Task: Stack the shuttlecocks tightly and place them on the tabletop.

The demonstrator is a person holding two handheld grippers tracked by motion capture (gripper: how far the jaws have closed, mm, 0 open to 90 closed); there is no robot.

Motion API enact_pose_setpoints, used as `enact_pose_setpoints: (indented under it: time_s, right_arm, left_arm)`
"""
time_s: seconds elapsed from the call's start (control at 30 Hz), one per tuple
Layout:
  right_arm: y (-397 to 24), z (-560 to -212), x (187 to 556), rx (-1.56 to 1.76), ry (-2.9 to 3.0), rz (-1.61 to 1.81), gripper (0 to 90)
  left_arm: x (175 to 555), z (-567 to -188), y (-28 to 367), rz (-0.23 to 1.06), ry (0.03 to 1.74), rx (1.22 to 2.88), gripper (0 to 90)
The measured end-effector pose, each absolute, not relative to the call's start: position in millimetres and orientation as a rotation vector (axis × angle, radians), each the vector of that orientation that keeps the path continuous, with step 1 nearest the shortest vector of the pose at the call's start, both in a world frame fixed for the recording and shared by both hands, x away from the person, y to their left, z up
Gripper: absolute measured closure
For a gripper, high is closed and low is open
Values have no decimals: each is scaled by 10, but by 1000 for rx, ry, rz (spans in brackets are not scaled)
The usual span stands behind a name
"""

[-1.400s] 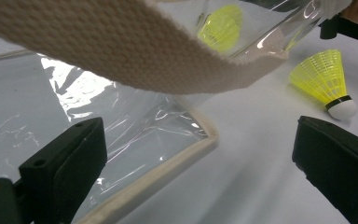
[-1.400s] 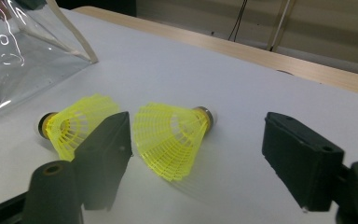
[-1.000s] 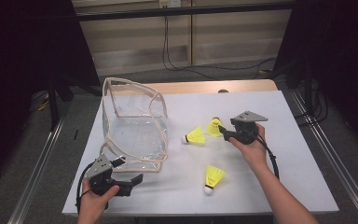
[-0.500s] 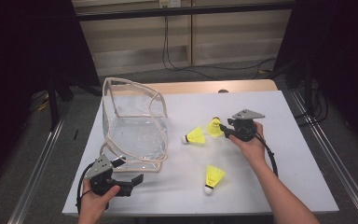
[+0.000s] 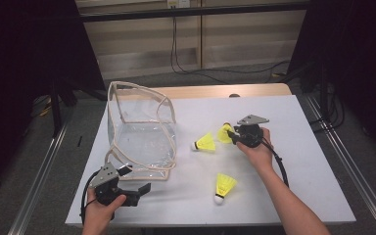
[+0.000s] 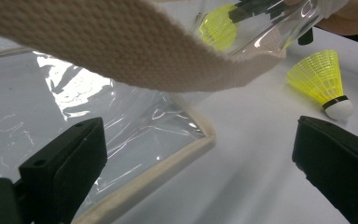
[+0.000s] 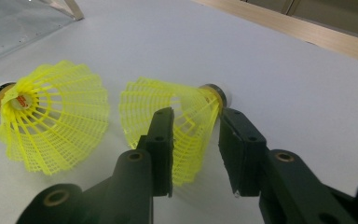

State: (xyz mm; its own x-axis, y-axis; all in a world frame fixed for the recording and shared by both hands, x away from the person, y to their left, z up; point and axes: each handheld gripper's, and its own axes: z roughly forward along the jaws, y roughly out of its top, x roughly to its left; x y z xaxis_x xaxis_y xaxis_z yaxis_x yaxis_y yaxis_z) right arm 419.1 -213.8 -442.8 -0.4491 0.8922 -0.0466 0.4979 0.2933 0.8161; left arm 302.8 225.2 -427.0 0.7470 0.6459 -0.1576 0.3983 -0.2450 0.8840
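Note:
Three yellow mesh shuttlecocks lie on the white table (image 5: 313, 186). My right gripper (image 5: 231, 135) (image 7: 193, 116) points at the far one (image 5: 224, 132) (image 7: 191, 107). Its jaws have just been closing and stand close on either side of the skirt, which looks unsquashed and still lies on the table. A second shuttlecock (image 5: 205, 142) (image 7: 51, 126) lies just left of it. The third (image 5: 223, 185) (image 6: 319, 81) lies nearer the front. My left gripper (image 5: 136, 180) (image 6: 198, 140) is open and empty at the front corner of a clear bag (image 5: 142, 137) (image 6: 74, 102).
The bag stands open on the left half of the table, trimmed with beige webbing; one strap (image 6: 121, 51) hangs across just above my left jaws. Cables trail from both grippers. Metal rails (image 5: 342, 161) run along both table sides, and a wooden strip (image 5: 210, 91) borders the far edge.
The right gripper's jaws have drawn in around the far shuttlecock. Both hands have stayed nearly in place, and the shuttlecocks and the bag have not moved.

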Motion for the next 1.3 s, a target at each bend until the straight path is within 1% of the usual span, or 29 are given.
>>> enact_pose_setpoints:
  time_s: [0.3,0.43,0.7,1.07,1.3]
  right_arm:
    - [-2162,-4417,4195,1251,2042,1035,841]
    - [-2191,-4395,4183,1229,2046,1039,883]
    - [-2238,-4344,4111,1187,2068,1059,895]
    - [-2367,-4243,3889,1140,2068,1149,896]
    - [-2380,-4204,3767,1099,2083,1176,896]
  left_arm:
    - [3029,-4271,2246,287,803,1872,31]
    - [3028,-4272,2249,286,803,1873,31]
    - [3023,-4261,2259,290,803,1870,31]
    - [3015,-4266,2230,292,796,1873,32]
    - [3012,-4263,2225,292,796,1870,31]
